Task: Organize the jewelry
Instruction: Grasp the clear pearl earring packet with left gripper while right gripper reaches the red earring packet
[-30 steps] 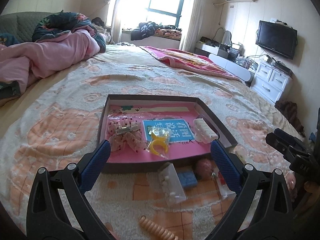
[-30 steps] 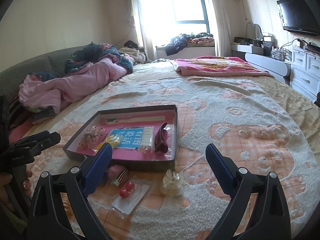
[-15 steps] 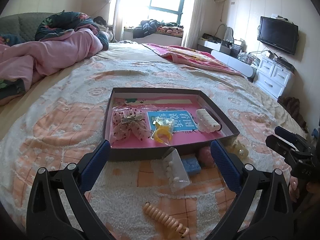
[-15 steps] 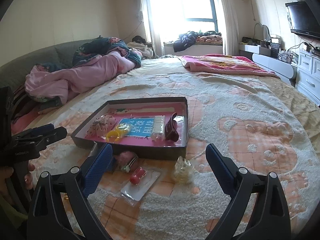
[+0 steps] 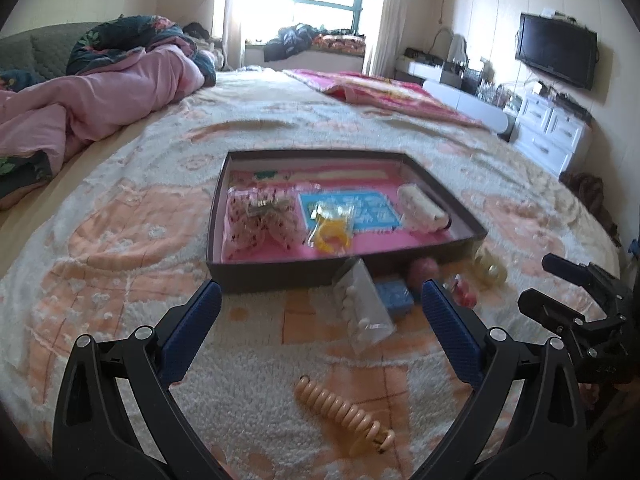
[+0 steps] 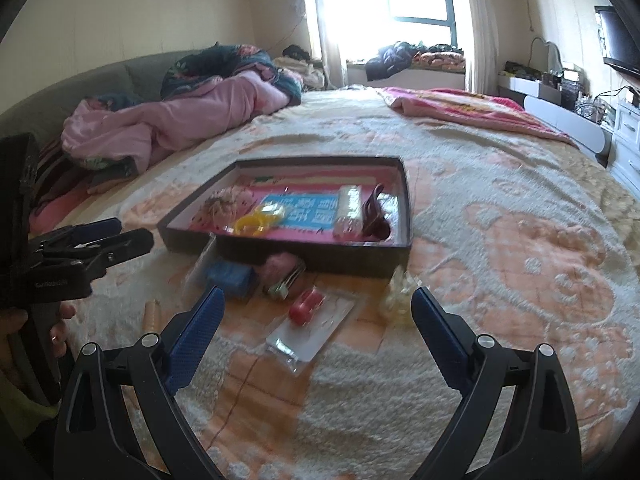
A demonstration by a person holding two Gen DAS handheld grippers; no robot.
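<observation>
Your work sits on the bed [image 5: 120,240], whose soft, tufted cover could snag a fingertip or let small pieces sink. The dark tray [image 5: 280,276] lies ahead, already holding a bow in a bag [image 5: 262,218], a yellow ring [image 5: 330,236] and a white clip [image 5: 422,208]. Just this side of its near wall lie the loose pieces: a clear packet of white beads [image 5: 360,308], a blue block [image 5: 394,294], a red-bead packet [image 6: 310,322] and, nearest you, a coiled hair tie [image 5: 344,414]. Your left gripper [image 5: 320,324] and right gripper [image 6: 316,322] are both spread wide and empty. The slippery packets may slide out of a pinch, and crowded neighbours could get dragged along.
</observation>
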